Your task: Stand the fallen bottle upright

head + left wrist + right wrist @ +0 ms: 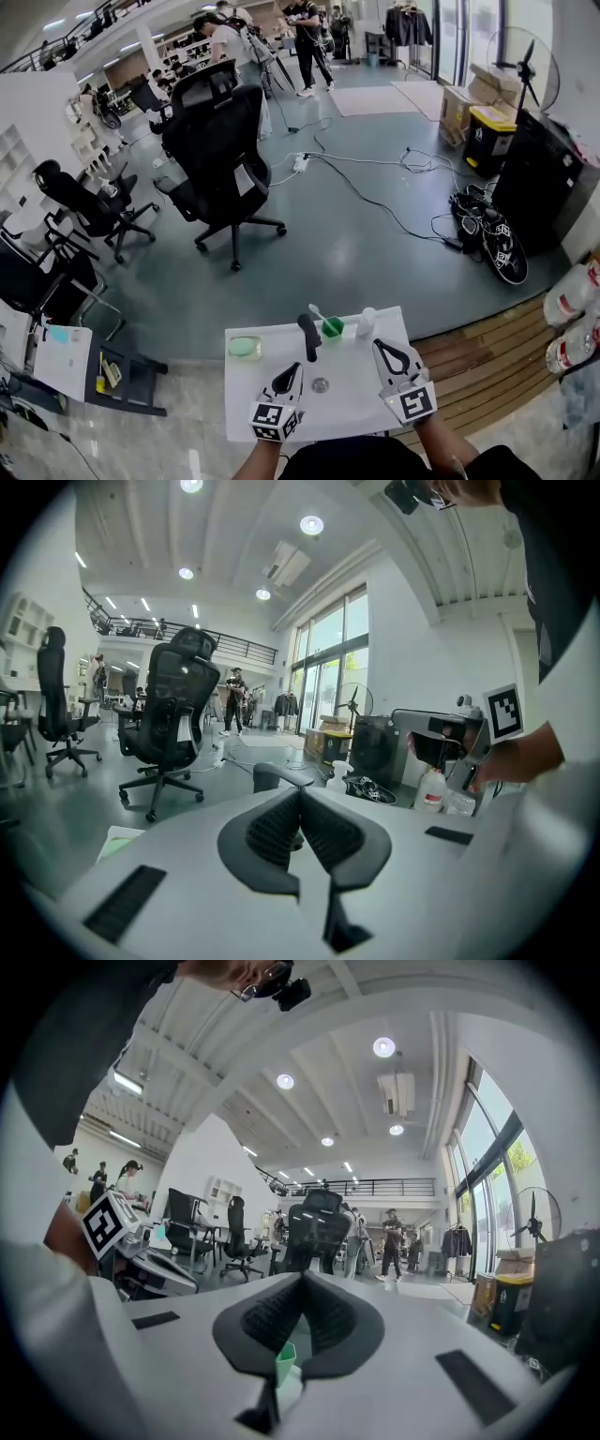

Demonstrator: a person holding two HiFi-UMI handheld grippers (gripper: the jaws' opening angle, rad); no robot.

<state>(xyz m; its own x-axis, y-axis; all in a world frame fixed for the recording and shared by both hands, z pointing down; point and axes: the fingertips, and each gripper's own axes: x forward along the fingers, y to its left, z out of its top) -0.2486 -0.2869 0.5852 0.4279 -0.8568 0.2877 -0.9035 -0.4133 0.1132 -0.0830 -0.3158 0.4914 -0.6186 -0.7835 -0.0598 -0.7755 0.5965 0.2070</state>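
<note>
A dark bottle [307, 336] lies on its side on the small white table [356, 412], its length running away from me; in the left gripper view the dark bottle [279, 775] shows just beyond the jaws. My left gripper [294, 367] sits close in front of it, jaws together, nothing held. In its own view the left gripper [300, 794] shows both pads meeting. My right gripper [378, 343] hovers at the table's right, near a white bottle [366, 322] that stands upright. The right gripper [302, 1279] is shut and empty, with a green cup [284, 1363] visible under its jaws.
On the table are a green cup with a toothbrush [332, 326], a pale green soap dish [244, 347] and a small round metal piece [321, 384]. A black office chair [220, 150], floor cables [375, 202] and a black cabinet [544, 178] lie beyond. Water jugs [572, 295] stand at right.
</note>
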